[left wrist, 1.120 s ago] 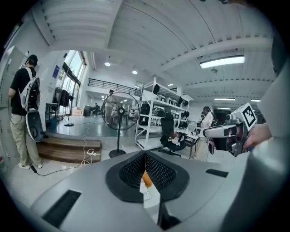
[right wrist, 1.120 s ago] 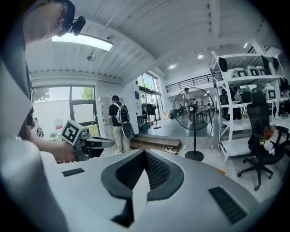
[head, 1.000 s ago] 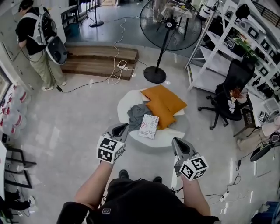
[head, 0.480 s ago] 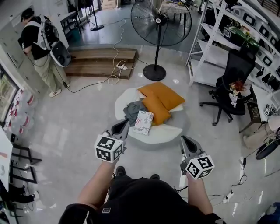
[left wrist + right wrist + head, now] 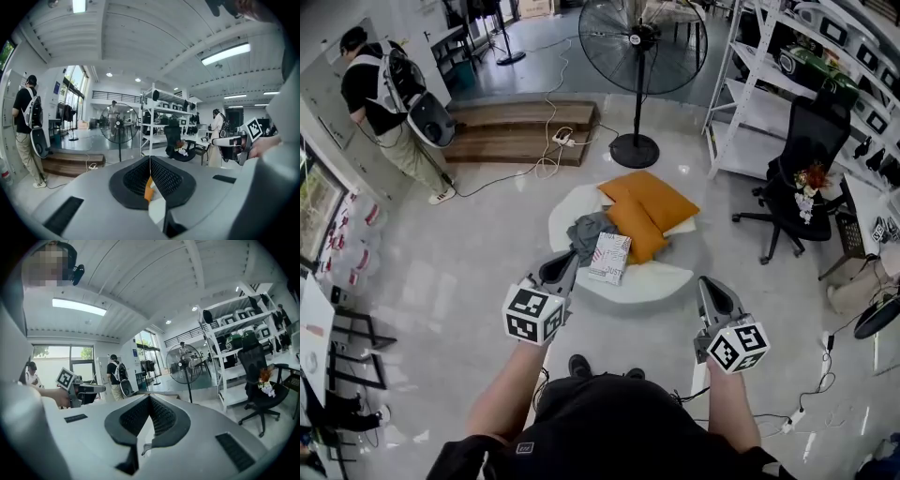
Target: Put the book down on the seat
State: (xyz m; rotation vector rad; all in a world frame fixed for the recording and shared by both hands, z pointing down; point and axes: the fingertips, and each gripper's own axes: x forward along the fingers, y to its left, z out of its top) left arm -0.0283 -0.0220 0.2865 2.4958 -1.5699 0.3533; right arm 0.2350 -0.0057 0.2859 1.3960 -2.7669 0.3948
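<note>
Nearest, two grippers are held low before the person. The left gripper (image 5: 562, 269) and the right gripper (image 5: 711, 284) are both fully closed with nothing gripped, probably because the one book (image 5: 609, 258) is already laid flat on the round white seat (image 5: 649, 283). It is flanked by one grey cloth (image 5: 589, 232) and two orange cushions (image 5: 661, 199). Beyond, one standing fan (image 5: 643, 42) is seen.

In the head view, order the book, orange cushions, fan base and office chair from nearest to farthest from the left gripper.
1. book, just right of the left gripper.
2. orange cushions, behind the book.
3. fan base, on the floor beyond.
4. office chair, far right.
</note>
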